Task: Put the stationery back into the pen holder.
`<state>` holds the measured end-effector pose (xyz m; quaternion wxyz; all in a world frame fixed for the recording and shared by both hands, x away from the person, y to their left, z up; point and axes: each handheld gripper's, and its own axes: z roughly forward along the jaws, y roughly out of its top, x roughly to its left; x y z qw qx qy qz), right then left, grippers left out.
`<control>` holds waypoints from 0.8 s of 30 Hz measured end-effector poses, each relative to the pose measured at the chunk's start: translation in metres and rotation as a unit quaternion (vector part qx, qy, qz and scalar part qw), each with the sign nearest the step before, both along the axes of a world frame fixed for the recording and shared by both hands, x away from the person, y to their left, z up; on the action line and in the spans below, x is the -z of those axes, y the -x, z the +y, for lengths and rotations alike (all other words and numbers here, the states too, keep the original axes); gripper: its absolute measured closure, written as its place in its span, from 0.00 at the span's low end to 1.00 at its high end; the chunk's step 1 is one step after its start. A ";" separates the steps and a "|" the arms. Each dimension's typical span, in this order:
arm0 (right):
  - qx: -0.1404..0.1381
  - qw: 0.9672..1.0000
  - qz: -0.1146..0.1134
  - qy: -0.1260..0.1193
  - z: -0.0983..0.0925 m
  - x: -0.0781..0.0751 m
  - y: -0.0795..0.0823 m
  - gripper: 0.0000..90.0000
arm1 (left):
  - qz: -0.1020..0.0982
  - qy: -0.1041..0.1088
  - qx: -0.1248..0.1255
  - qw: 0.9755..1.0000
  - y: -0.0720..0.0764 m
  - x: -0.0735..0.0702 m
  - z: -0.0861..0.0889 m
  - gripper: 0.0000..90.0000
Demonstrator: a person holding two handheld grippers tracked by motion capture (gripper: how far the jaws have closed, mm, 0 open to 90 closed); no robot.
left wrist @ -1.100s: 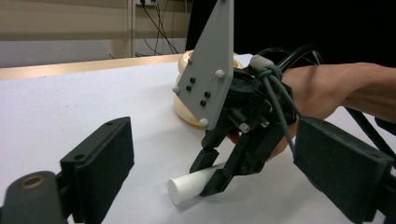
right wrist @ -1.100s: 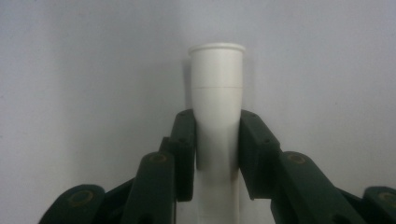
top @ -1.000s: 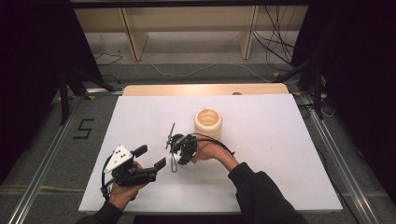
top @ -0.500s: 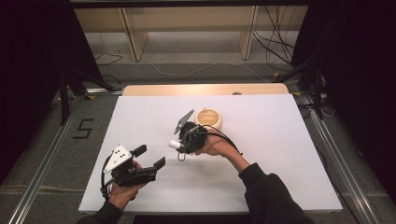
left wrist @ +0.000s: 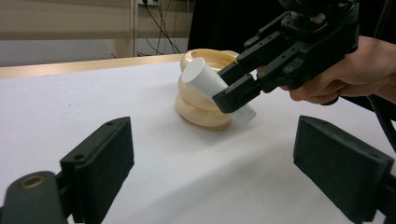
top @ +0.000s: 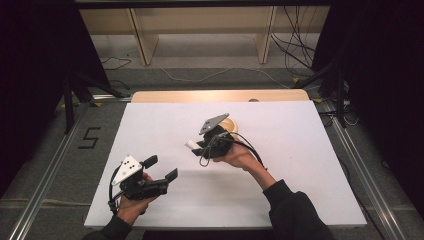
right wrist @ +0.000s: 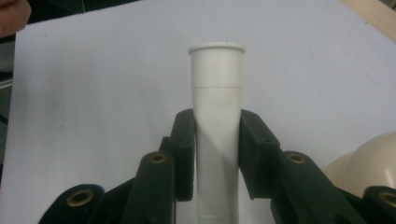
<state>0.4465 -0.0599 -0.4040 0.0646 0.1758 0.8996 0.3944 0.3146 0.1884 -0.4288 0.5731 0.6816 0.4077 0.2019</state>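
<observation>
My right gripper (top: 197, 146) is shut on a white plastic tube (top: 191, 144), held off the white table just in front of a cream ribbed jar (top: 231, 124). In the right gripper view both pads (right wrist: 184, 154) press the sides of the tube (right wrist: 217, 84), whose rimmed end sticks out past them; the jar (right wrist: 369, 163) sits at lower right. From the left gripper view the tube (left wrist: 201, 77) tilts up beside the jar (left wrist: 198, 109), gripped by the right gripper (left wrist: 236, 88). My left gripper (top: 161, 167) rests near the front left, open with nothing between its jaws (left wrist: 210, 163).
The white board (top: 300, 165) covers the table, with a wooden strip (top: 175, 96) along its far edge. Metal rails (top: 45, 190) run down both sides. Cables (top: 295, 55) lie on the floor beyond a wooden shelf frame.
The right gripper has lifted the tube and carried it up and to the right, toward the jar, which it now partly hides. The left gripper has stayed put.
</observation>
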 end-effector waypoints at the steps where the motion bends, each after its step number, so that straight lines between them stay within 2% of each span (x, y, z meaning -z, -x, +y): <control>1: 0.003 1.000 0.000 -0.007 -0.002 -0.001 0.000 0.77 | 0.000 0.000 0.000 1.000 0.000 0.000 0.000 0.13; 7: 0.021 0.999 -0.010 -0.044 -0.013 -0.005 0.003 0.77 | 0.001 -0.001 0.001 1.000 0.000 0.000 0.000 0.13; 11: 0.034 0.997 -0.008 -0.074 -0.023 -0.009 0.004 0.77 | 0.002 -0.002 0.001 1.000 0.000 0.000 -0.001 0.13; 19: 0.057 0.993 -0.023 -0.102 -0.037 -0.021 0.005 0.77 | 0.004 -0.004 0.006 1.000 0.000 0.001 -0.001 0.13; 24: 0.065 0.992 -0.029 -0.108 -0.042 -0.024 0.003 0.77 | 0.004 -0.004 0.007 1.000 0.000 0.001 -0.002 0.13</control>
